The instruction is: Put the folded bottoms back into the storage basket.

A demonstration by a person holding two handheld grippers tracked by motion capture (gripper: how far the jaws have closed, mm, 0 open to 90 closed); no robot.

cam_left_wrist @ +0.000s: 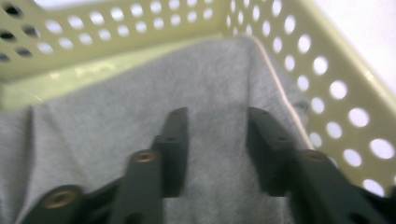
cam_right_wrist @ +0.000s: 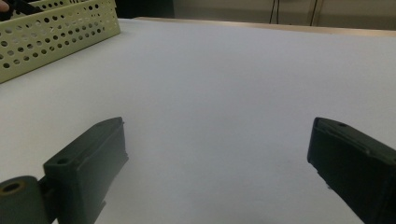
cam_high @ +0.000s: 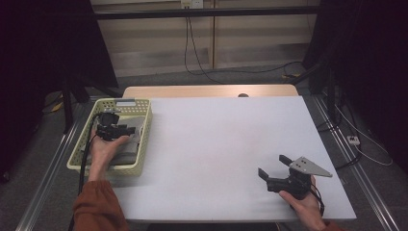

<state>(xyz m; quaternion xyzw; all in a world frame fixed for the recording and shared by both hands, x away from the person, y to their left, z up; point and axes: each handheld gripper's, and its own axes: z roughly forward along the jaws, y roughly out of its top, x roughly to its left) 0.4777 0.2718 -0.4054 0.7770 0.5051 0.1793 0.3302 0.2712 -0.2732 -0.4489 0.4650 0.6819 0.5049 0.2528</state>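
While the left gripper (cam_left_wrist: 217, 140) hovers parted over the grey cloth (cam_left_wrist: 140, 121) inside the yellow basket (cam_high: 86, 156), nothing is gripped; the right gripper (cam_high: 273, 170) idles wide outside it.

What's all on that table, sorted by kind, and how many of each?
Baskets: 1, the pale yellow-green basket
Cloths: 1, the grey cloth inside it
Claws: 2, the left claw open over the cloth, the right claw open above the white table
Total: 4

Your white table (cam_high: 226, 144) shows a wooden edge (cam_high: 207, 91) at its far side. Beyond it you see black cables (cam_high: 202, 67) trailing on the floor (below a wall socket (cam_high: 191, 4)).
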